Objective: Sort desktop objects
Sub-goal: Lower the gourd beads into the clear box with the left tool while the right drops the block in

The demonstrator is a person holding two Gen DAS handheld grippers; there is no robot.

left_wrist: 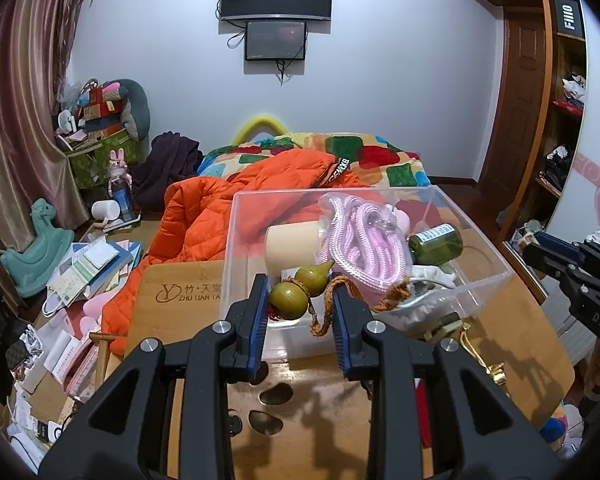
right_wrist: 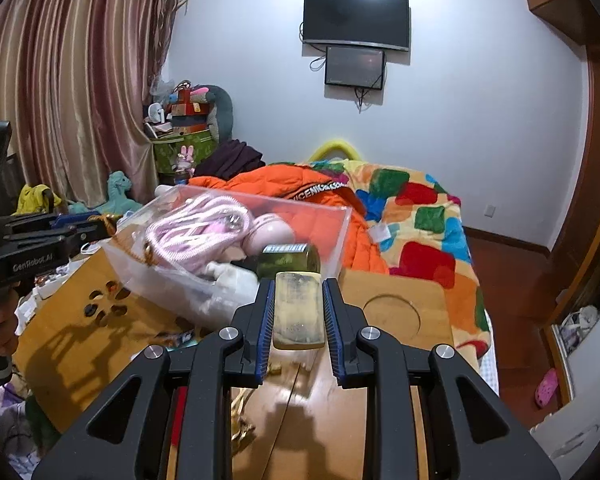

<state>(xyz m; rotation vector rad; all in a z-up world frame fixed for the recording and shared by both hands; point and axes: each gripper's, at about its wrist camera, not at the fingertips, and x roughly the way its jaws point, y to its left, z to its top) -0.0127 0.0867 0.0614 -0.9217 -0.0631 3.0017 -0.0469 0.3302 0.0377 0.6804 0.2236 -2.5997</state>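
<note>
Gourd charm (left_wrist: 296,294), olive green with a braided brown cord, sits clamped between your left gripper (left_wrist: 300,312)'s blue pads, raised at the near wall of the clear plastic bin (left_wrist: 480,276). Your right gripper (right_wrist: 299,312) pinches a yellowish rectangular block (right_wrist: 299,314) just short of the same bin, which holds pink rope (left_wrist: 364,248) and a green bottle (left_wrist: 436,242). Beneath lies a bamboo table (right_wrist: 400,312); beyond it, an orange jacket (left_wrist: 204,216) on a bed with a patchwork blanket (right_wrist: 416,216), and two wall screens (left_wrist: 276,0).
</note>
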